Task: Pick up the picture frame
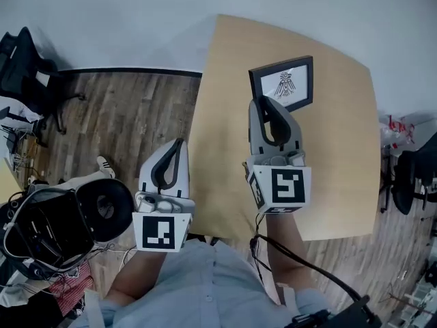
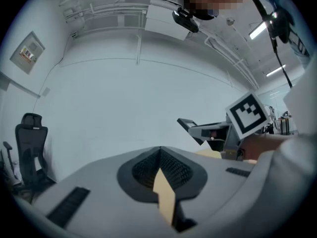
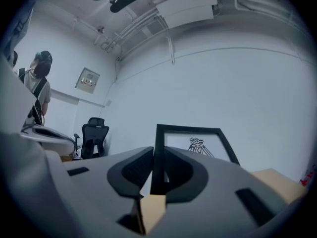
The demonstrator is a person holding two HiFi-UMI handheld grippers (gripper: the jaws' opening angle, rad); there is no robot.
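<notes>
Your right claw (image 3: 153,155) is clamped on the black-edged rectangular picture frame (image 3: 195,143), which has a white mat and a small dark bird-like drawing. Both dark ribbed pads press the frame's left vertical bar, with the jaws only that bar's width apart. The frame stands roughly upright, sticks out ahead of the claw tips and to their right, and its picture side faces back toward you. The light wooden tabletop (image 1: 341,149) lies below this claw. Your left claw (image 2: 159,150) has its jaw tips together with nothing between them, and only a sliver of tabletop shows through the gap behind the tips. It sits to the left of the right claw, nearer your body, pointing much the same way, over the table's left edge by the grey wood-plank floor (image 1: 136,115). A black office chair (image 3: 94,130) stands far ahead-left of the right claw, by the white wall.
</notes>
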